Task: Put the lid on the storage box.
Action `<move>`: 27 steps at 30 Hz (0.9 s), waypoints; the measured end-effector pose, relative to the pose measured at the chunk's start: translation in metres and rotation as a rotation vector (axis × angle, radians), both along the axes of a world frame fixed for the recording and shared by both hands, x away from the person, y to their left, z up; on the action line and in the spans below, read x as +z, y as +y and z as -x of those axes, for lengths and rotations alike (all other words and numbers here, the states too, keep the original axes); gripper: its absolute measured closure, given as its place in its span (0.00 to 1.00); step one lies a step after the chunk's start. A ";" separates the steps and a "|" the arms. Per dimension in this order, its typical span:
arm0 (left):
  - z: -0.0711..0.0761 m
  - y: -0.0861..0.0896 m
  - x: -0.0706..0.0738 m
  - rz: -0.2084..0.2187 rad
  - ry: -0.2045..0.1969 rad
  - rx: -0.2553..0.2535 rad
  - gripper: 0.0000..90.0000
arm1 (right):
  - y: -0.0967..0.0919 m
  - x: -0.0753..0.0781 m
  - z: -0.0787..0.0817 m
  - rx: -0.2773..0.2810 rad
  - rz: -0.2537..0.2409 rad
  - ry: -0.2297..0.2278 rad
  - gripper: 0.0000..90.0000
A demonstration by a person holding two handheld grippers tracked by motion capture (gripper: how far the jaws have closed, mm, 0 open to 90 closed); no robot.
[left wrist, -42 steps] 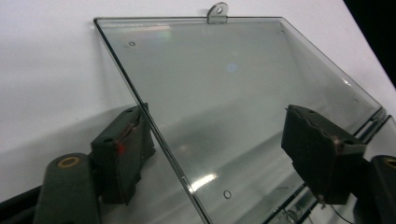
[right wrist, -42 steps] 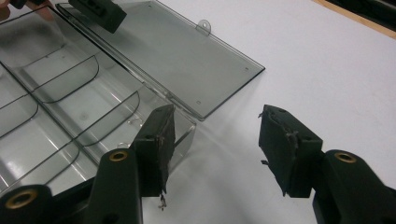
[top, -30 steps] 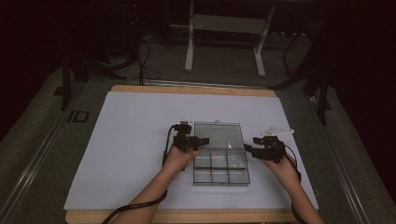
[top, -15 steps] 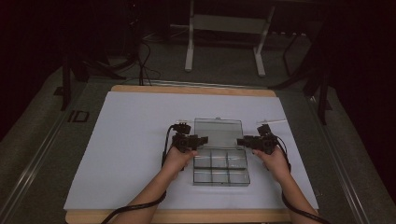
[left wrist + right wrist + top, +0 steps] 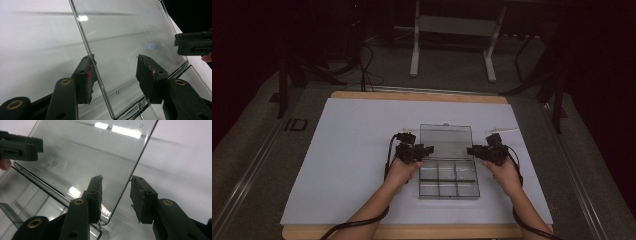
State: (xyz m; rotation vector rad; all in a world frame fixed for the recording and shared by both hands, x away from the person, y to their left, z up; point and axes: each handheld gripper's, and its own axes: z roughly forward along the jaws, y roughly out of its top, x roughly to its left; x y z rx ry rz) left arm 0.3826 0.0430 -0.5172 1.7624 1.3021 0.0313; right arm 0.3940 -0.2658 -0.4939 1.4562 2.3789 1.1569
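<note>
High view: a person's two forearms reach in from the near edge of a white-covered desk (image 5: 347, 150), each hand working a black claw at opposite sides of a clear plastic compartment box (image 5: 448, 179). The box sits on the near-centre of the desk, its transparent lid (image 5: 446, 141) swung open and lying back on the far side of the tray. The left claw (image 5: 424, 150) meets the lid's left edge just above the hinge; the right claw (image 5: 473, 150) meets the right edge opposite it.

Left gripper view: the left claw (image 5: 117, 77) straddles the lid's side edge (image 5: 100, 82), one pad against that edge, the other pad over the clear panel with a gap still showing. Its jaws have just been closing, with the lid between them, and they are not yet clamped. The other claw shows at the far right.

Right gripper view: the right claw (image 5: 116, 198) brackets the lid's opposite edge (image 5: 130, 177) near a rounded corner; its jaws too have just been closing around the lid, standing apart with daylight beside the edge.
</note>
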 end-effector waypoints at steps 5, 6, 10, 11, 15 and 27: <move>0.001 0.001 -0.001 0.007 -0.002 -0.004 0.56 | -0.001 -0.001 -0.002 -0.003 -0.020 0.017 0.69; 0.001 0.001 -0.001 0.006 -0.007 -0.008 0.56 | -0.001 -0.001 -0.002 -0.001 -0.026 0.020 0.69; 0.003 0.002 0.002 0.010 -0.019 -0.022 0.58 | 0.000 0.000 0.000 0.010 -0.035 0.012 0.69; 0.003 0.001 0.003 -0.005 -0.027 -0.024 0.59 | 0.001 0.002 0.001 0.010 -0.022 -0.004 0.70; 0.009 -0.001 0.011 -0.041 -0.063 -0.011 0.63 | 0.005 0.008 0.008 -0.005 0.020 -0.066 0.75; 0.022 0.003 0.017 -0.049 -0.147 -0.024 0.72 | 0.004 0.017 0.023 0.020 0.063 -0.167 0.84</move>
